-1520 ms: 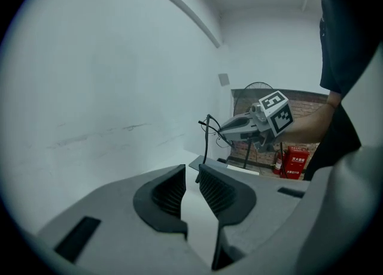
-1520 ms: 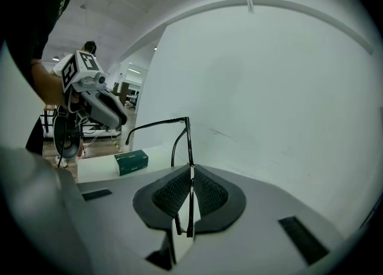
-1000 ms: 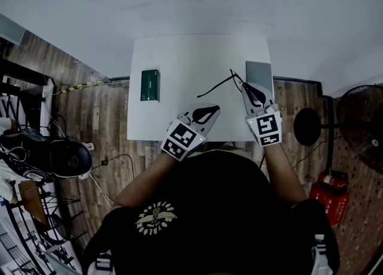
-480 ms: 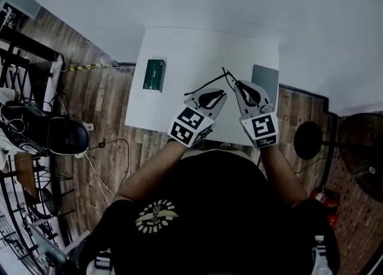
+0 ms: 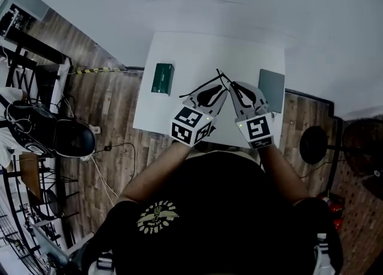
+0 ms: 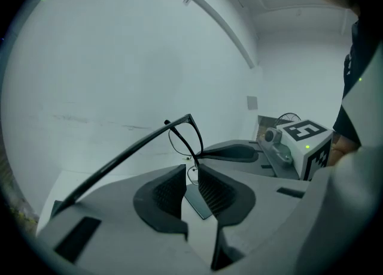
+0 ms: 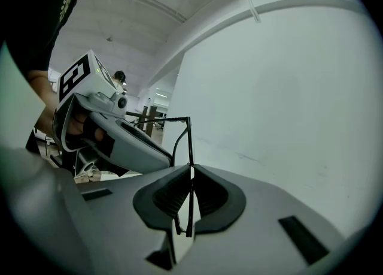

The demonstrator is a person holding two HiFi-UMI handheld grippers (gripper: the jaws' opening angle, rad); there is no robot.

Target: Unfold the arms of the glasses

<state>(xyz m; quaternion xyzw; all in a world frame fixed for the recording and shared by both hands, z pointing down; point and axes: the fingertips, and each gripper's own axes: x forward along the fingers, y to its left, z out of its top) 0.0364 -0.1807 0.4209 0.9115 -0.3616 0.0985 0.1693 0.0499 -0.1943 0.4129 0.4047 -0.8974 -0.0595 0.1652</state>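
Thin black-framed glasses (image 7: 190,142) are clamped in the right hand-held gripper (image 7: 190,175), one arm unfolded; the other probably must be swung out by the slightly parted left hand-held gripper (image 6: 191,175).

On the counter (image 5: 191,52), a box (image 5: 162,78) lies left, a flat pad (image 5: 272,90) right. The glasses (image 5: 200,85) are mid-frame between them.

Left gripper (image 5: 218,93) moved up to glasses (image 5: 200,85) (now apparently straddling lens rim).
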